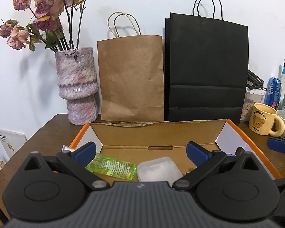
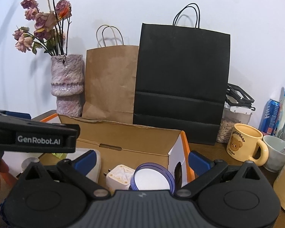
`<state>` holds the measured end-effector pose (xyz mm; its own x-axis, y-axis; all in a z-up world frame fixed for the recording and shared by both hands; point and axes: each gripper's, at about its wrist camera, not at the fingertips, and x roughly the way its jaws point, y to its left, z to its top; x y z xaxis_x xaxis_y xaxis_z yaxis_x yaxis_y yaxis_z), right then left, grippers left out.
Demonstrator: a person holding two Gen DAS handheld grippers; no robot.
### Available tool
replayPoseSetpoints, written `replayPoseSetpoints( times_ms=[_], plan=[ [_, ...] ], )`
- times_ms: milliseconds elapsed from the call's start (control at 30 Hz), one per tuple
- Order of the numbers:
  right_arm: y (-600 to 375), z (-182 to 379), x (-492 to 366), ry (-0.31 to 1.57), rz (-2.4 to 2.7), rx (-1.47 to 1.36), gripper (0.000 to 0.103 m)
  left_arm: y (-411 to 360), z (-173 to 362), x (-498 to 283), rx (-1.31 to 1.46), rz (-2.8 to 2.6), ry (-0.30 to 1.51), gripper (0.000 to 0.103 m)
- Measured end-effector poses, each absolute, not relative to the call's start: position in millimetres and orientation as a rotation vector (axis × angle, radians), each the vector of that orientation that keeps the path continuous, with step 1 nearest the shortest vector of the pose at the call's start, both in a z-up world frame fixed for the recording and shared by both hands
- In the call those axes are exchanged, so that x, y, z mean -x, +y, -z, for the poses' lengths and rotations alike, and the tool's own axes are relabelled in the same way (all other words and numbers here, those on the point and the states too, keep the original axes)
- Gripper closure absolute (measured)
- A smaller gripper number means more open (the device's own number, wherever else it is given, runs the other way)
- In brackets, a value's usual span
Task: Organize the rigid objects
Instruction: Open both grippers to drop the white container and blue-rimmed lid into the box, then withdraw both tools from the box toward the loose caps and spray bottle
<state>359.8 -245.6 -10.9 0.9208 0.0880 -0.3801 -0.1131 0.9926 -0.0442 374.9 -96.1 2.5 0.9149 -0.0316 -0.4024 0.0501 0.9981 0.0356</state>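
Note:
An open cardboard box [image 1: 157,131] with orange edges sits on the brown table, also in the right wrist view [image 2: 127,138]. In it lie a green clear bottle [image 1: 112,168], a frosted plastic container [image 1: 157,169], a white charger plug [image 2: 119,175] and a round white lid with a purple rim [image 2: 153,177]. My left gripper [image 1: 141,152] is open and empty above the bottle and container. My right gripper [image 2: 141,160] is open and empty above the plug and lid. The left gripper's body [image 2: 34,138] shows at the left of the right wrist view.
Behind the box stand a purple vase of dried roses [image 1: 77,87], a brown paper bag [image 1: 131,77] and a black paper bag [image 1: 207,70]. To the right are a yellow bear mug [image 2: 245,144], a grey cup [image 2: 277,152], a blue can [image 2: 270,116], a bottle and a jar [image 2: 233,121].

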Motion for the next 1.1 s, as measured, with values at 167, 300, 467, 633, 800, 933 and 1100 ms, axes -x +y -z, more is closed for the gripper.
replayPoseSetpoints(
  times_ms=[167, 300, 467, 633, 800, 933, 1100],
  plan=[
    [-247.7, 12.5, -350.3, 0.391, -0.099, 0.060, 0.000, -94.2, -3.3, -365.2, -0.042, 0.043, 0.412, 0.000],
    [-249.5, 12.0, -339.9, 0.385, -0.096, 0.053, 0.000, -92.2, -3.0, -358.9, -0.041, 0.041, 0.413, 0.000],
    [-251.7, 11.7, -327.6, 0.381, -0.091, 0.045, 0.000, -87.7, -1.9, -346.6, -0.038, 0.036, 0.414, 0.000],
    [-251.7, 11.3, -315.2, 0.378, -0.090, 0.040, 0.000, -83.9, -1.6, -334.9, -0.032, 0.029, 0.415, 0.000],
    [-250.5, 11.5, -305.7, 0.374, -0.087, 0.038, 0.000, -80.3, -1.8, -323.7, -0.024, 0.023, 0.416, 0.000],
    [-250.1, 11.8, -289.4, 0.368, -0.081, 0.031, 0.000, -77.1, -1.7, -314.3, -0.019, 0.016, 0.417, 0.000],
    [-249.2, 12.9, -271.6, 0.363, -0.081, 0.029, 0.000, -74.5, -0.6, -300.1, -0.019, 0.008, 0.420, 0.000]
  ],
)
